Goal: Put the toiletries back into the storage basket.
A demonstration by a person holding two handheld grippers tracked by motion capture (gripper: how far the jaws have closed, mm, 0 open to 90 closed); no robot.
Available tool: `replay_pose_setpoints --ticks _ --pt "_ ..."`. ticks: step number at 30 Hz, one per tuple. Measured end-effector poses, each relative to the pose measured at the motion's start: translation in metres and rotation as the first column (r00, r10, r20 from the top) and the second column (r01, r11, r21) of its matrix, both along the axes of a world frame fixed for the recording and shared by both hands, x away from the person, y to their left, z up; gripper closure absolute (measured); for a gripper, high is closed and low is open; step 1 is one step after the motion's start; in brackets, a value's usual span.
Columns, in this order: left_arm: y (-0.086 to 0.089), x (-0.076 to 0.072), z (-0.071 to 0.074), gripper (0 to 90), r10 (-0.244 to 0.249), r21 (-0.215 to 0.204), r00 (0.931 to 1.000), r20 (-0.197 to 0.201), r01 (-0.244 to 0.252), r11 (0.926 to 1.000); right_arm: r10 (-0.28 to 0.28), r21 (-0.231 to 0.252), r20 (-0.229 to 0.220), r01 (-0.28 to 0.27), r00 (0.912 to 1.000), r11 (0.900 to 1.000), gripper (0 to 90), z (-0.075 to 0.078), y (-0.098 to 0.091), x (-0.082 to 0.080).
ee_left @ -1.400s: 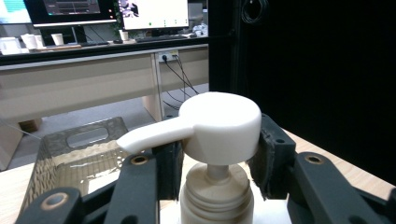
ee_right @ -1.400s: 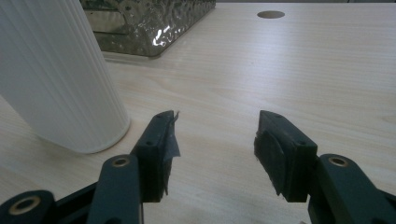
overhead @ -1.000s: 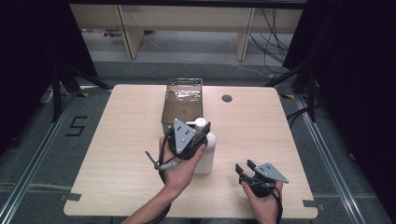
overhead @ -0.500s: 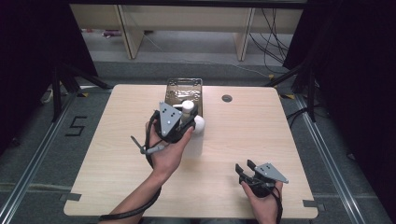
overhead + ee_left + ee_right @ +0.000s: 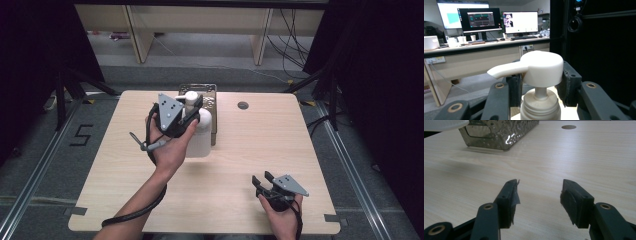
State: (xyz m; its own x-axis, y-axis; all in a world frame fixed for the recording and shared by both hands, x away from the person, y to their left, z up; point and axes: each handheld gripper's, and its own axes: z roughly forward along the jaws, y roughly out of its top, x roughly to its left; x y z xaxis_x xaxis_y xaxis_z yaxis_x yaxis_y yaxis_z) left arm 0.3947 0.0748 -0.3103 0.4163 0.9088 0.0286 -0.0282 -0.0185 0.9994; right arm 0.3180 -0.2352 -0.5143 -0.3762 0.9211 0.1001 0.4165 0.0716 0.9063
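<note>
A white pump bottle hangs just above the table, next to the near end of a shiny metal tray. My left gripper is shut on its neck, right under the pump head, with a pad pressed on each side. The bottle stays upright, and its spout points left in the left gripper view. My right gripper rests low at the table's front right, open, with nothing between its fingers. In the right gripper view the bottle's base hovers at the top left, beside the tray.
A round cable hole sits in the tabletop to the right of the tray. Bare wood lies between the two grippers. Shelving and cables stand beyond the far edge. A black cable trails from the left gripper off the front edge.
My left gripper has carried the bottle away from the table's middle, farther back and to the left, up beside the tray. The right gripper has stayed put.
</note>
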Motion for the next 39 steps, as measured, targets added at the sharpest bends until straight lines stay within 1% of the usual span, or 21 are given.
replay_pose_setpoints --ticks 1,2,3,6,9,10,11,12,16,17,20,21,22,25,26,27,31,34,35,36,39 --pt "0.002 0.004 0.002 59.0 0.007 -0.001 0.9999 0.011 -0.007 1.0000 0.000 0.000 -0.001 0.000 1.0000 1.0000 47.6 0.000 0.000 0.000" --pt "0.001 0.005 0.002 59.1 0.007 -0.020 1.0000 0.004 -0.007 0.9998 0.001 0.001 -0.002 -0.001 1.0000 1.0000 47.6 0.000 0.000 0.000" --pt "0.003 0.007 0.003 59.0 0.008 -0.003 0.9996 0.029 -0.008 1.0000 0.001 0.000 -0.003 -0.001 1.0000 1.0000 47.5 0.000 0.000 0.000" --pt "0.006 0.012 0.003 59.1 0.017 -0.014 0.9989 0.043 -0.017 0.9998 0.001 -0.002 -0.002 -0.001 1.0000 1.0000 47.4 0.000 0.000 0.000" --pt "0.007 0.016 0.003 59.1 0.024 -0.031 0.9971 0.072 -0.022 0.9993 0.003 0.004 -0.001 -0.003 1.0000 1.0000 47.3 0.000 0.000 0.000" --pt "0.007 0.016 0.003 59.1 0.024 -0.031 0.9971 0.072 -0.022 0.9993 0.003 0.004 -0.001 -0.003 1.0000 1.0000 47.3 0.000 0.000 0.000" --pt "0.008 0.018 0.003 59.1 0.030 -0.040 0.9946 0.099 -0.026 0.9989 0.002 0.004 -0.002 -0.002 1.0000 1.0000 47.3 0.000 0.000 0.001" --pt "0.008 0.018 0.004 59.1 0.031 -0.040 0.9934 0.111 -0.026 0.9988 0.003 0.000 -0.003 -0.003 1.0000 1.0000 47.2 0.000 0.000 0.001" --pt "0.008 0.022 0.008 59.0 0.034 -0.042 0.9913 0.127 -0.029 0.9987 0.003 0.005 0.001 -0.003 1.0000 1.0000 47.0 0.000 0.000 0.001" --pt "0.009 0.025 0.010 59.1 0.042 -0.053 0.9889 0.142 -0.035 0.9980 0.005 0.011 -0.019 -0.005 0.9998 0.9999 47.0 0.000 0.000 0.000" --pt "0.010 0.028 0.012 59.0 0.048 -0.057 0.9877 0.149 -0.040 0.9976 0.005 0.013 -0.018 -0.005 0.9998 0.9999 46.9 0.000 0.001 0.000" --pt "0.011 0.031 0.014 59.0 0.049 -0.058 0.9855 0.162 -0.040 0.9975 0.011 0.022 -0.009 -0.011 0.9999 0.9997 47.0 -0.001 0.001 0.001" --pt "0.011 0.032 0.015 59.0 0.049 -0.055 0.9850 0.166 -0.041 0.9977 0.002 0.018 -0.024 -0.002 0.9997 0.9998 46.9 0.000 0.001 0.000" --pt "0.011 0.036 0.016 59.0 0.053 -0.057 0.9847 0.166 -0.044 0.9974 0.001 0.011 -0.018 -0.001 0.9998 0.9999 46.9 0.000 0.000 0.001" --pt "0.011 0.038 0.016 59.1 0.054 -0.057 0.9841 0.169 -0.045 0.9973 -0.013 0.038 -0.038 0.015 0.9992 0.9992 46.9 0.000 0.003 -0.001" --pt "0.011 0.039 0.016 59.1 0.054 -0.057 0.9839 0.171 -0.045 0.9974 -0.010 0.048 -0.038 0.012 0.9992 0.9988 46.9 0.000 0.004 0.000" --pt "0.011 0.045 0.017 59.1 0.058 -0.059 0.9835 0.171 -0.048 0.9971 -0.004 0.035 -0.027 0.005 0.9996 0.9994 46.8 -0.001 0.003 0.001" --pt "0.010 0.048 0.017 59.1 0.058 -0.059 0.9834 0.172 -0.049 0.9971 -0.004 0.039 -0.032 0.006 0.9995 0.9992 46.8 0.000 0.002 0.000" --pt "0.010 0.050 0.017 59.1 0.064 -0.058 0.9834 0.170 -0.055 0.9968 0.004 0.023 -0.030 -0.004 0.9995 0.9997 46.7 0.000 0.000 0.001" --pt "0.010 0.051 0.018 59.1 0.064 -0.056 0.9831 0.172 -0.056 0.9969 -0.005 0.037 -0.044 0.006 0.9990 0.9993 46.7 0.000 0.002 0.000" --pt "0.009 0.055 0.018 59.1 0.065 -0.053 0.9831 0.171 -0.057 0.9970 -0.006 0.032 -0.056 0.008 0.9984 0.9994 46.7 0.001 0.002 -0.001"
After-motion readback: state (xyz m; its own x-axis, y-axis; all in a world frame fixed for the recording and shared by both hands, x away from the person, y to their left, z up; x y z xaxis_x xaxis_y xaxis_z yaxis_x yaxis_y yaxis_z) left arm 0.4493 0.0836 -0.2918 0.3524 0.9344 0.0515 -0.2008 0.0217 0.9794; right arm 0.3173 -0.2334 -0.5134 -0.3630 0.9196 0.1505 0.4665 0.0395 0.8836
